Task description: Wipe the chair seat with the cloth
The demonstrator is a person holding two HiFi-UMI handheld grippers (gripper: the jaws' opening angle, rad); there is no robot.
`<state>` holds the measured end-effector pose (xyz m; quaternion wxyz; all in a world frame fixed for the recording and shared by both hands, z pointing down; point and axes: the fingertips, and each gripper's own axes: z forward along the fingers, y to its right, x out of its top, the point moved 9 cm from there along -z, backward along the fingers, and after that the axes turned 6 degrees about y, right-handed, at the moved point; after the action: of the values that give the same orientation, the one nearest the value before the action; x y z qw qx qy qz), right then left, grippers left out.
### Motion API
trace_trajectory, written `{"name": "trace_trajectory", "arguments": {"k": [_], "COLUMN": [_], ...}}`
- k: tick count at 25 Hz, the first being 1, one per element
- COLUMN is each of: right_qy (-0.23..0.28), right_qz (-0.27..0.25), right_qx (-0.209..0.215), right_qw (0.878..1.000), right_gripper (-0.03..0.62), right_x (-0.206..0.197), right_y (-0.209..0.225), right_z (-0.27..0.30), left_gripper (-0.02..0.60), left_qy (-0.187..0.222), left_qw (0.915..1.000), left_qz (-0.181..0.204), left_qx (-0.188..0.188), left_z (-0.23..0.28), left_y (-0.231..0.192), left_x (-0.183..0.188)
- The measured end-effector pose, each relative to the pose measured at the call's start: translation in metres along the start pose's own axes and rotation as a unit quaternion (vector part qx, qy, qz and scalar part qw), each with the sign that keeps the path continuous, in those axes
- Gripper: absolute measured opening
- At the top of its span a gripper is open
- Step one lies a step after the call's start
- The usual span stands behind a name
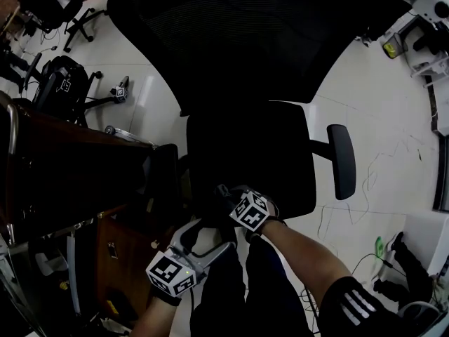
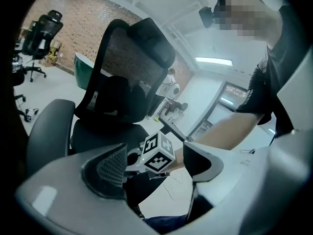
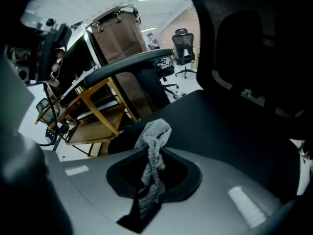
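Now | right gripper point(image 3: 152, 177) pinches the cloth point(image 3: 155, 133) by the seat point(image 3: 220, 131) | left gripper point(image 2: 152, 163) spread wide, holding nothing

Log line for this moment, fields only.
right claw: shut on grey textured cloth | cloth: at front edge of black chair seat | left claw: open, empty | wiping contact: unclear

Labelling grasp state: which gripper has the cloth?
The right gripper: its jaws are shut on the grey cloth. The left gripper has its jaws apart and holds nothing.
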<state>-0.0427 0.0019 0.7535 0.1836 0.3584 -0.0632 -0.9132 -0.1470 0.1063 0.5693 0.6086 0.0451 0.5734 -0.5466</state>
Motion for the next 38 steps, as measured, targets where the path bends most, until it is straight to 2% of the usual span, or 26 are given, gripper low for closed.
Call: {"name": "trace_trajectory", "arguments": {"k": [4, 7, 10, 15, 22, 27, 33, 38], "right_qy": [-0.004, -0.016, -0.028, -0.031, -0.084, -0.090, -0.117, -0.131], "right_qz": [-0.043, -0.062, -0.073, -0.098, -0.072, -0.010, -0.008, 0.023], "right_qx": [0.052, 0.073, 0.084, 0.085, 0.030, -0.033, -0.067, -0.099], "right_qw": [0.998, 0.995, 0.993, 0.991, 0.993, 0.995, 0.991, 0.986], "right_gripper": [0.046, 0.046, 0.046, 0.046, 0.046, 0.046, 0.046, 0.046], "right_x": [0.020, 0.017, -0.001, -0.034, -0.119, -0.169, -0.204, -0.221], "right_y": [-0.053, -0.074, -0.083, -0.075, -0.011, 0.046, 0.075, 0.092], "right_z": [0.044, 0.069, 0.080, 0.063, -0.012, -0.085, -0.145, -0.172], "left_gripper": [0.379, 0.379, 0.379, 0.379, 0.379, 0.379, 0.379, 0.379], "left_qy": [-0.002, -0.005, -0.012, -0.030, -0.061, -0.075, -0.081, -0.080], "left_qw": [0.9999, 0.9998, 0.9994, 0.9986, 0.9973, 0.9960, 0.9947, 0.9943], "left_qz": [-0.006, -0.010, -0.023, -0.040, -0.041, -0.031, -0.016, -0.009], "left_qx": [0.013, 0.019, 0.021, 0.017, -0.007, -0.037, -0.062, -0.071], "left_z": [-0.021, -0.024, -0.021, -0.002, 0.049, 0.093, 0.133, 0.143], "left_y": [-0.004, -0.007, -0.009, -0.006, 0.004, 0.023, 0.042, 0.055], "left_x": [-0.009, -0.014, -0.028, -0.047, -0.056, -0.048, -0.031, -0.019]}}
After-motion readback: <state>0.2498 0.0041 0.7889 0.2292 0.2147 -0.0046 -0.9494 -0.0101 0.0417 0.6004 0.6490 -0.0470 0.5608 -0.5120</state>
